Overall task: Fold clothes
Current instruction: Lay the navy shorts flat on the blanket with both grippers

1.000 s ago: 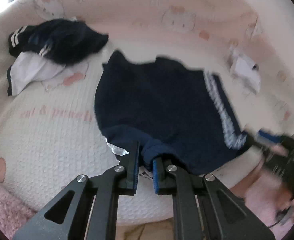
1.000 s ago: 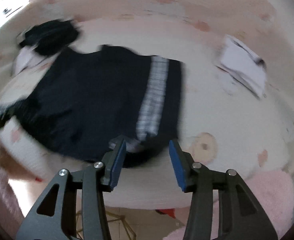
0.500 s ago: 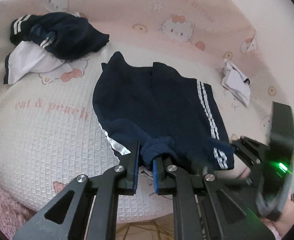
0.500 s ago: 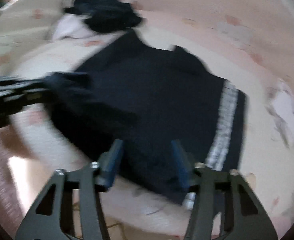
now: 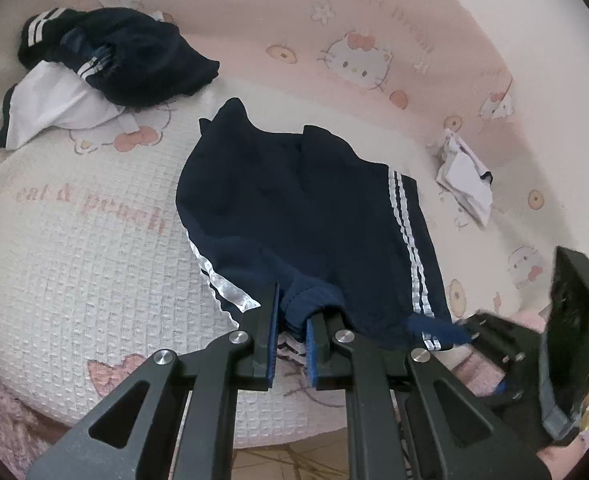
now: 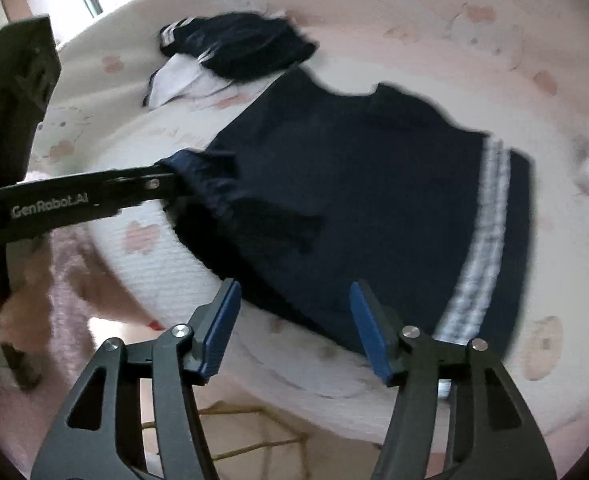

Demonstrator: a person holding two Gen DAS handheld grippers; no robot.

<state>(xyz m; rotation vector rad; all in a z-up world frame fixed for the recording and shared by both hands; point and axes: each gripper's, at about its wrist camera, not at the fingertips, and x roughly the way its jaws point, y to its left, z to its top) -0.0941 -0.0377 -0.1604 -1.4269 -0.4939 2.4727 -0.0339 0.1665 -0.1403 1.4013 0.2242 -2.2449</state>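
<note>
currently left gripper (image 5: 292, 344) clamped on shorts (image 5: 306, 216) waistband at bed (image 5: 94, 264) edge; right gripper (image 6: 294, 328) jaws apart, empty. soft, light, floppy; probably grab the other waistband corner.

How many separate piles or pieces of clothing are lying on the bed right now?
3: the navy shorts spread in the middle, pinched by the left gripper; a navy and white heap at the far left; a small white bundle at the right. The heap may hold several garments.
</note>
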